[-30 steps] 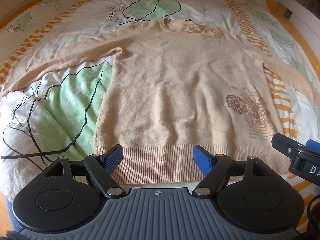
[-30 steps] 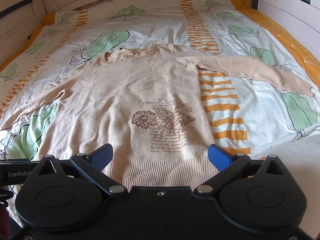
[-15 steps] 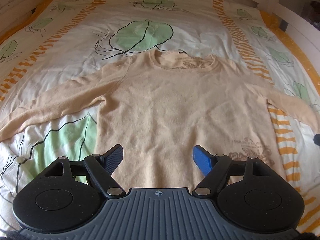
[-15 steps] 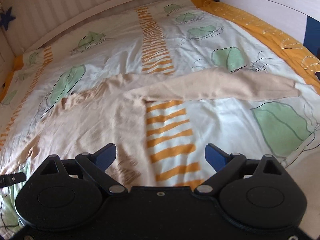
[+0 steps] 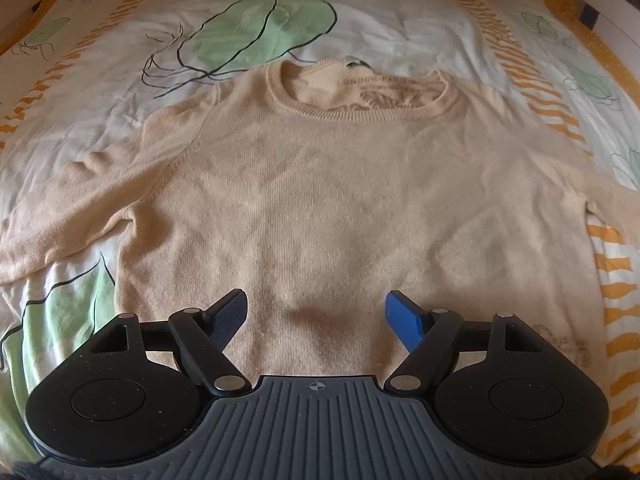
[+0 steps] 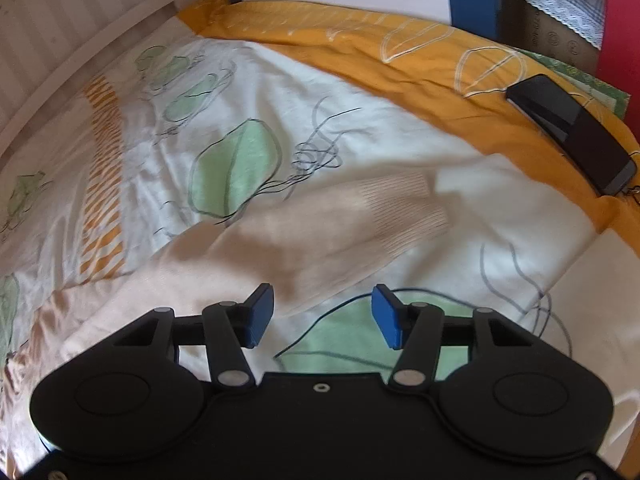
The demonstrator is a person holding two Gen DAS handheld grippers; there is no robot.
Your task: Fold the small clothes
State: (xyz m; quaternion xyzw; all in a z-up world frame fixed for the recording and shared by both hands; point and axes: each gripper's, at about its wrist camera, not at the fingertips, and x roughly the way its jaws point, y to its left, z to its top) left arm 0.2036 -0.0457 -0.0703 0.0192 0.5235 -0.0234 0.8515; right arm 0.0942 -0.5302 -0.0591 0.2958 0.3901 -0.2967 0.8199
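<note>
A beige sweater lies flat and face up on the bed's leaf-patterned cover, collar at the far end and both sleeves spread out to the sides. The left hand-held gripper hangs over the sweater's chest with its jaws wide apart and nothing between them. The right hand-held gripper, also spread and empty, sits near the ribbed cuff of one sleeve, with a dark phone lying on the orange border.
</note>
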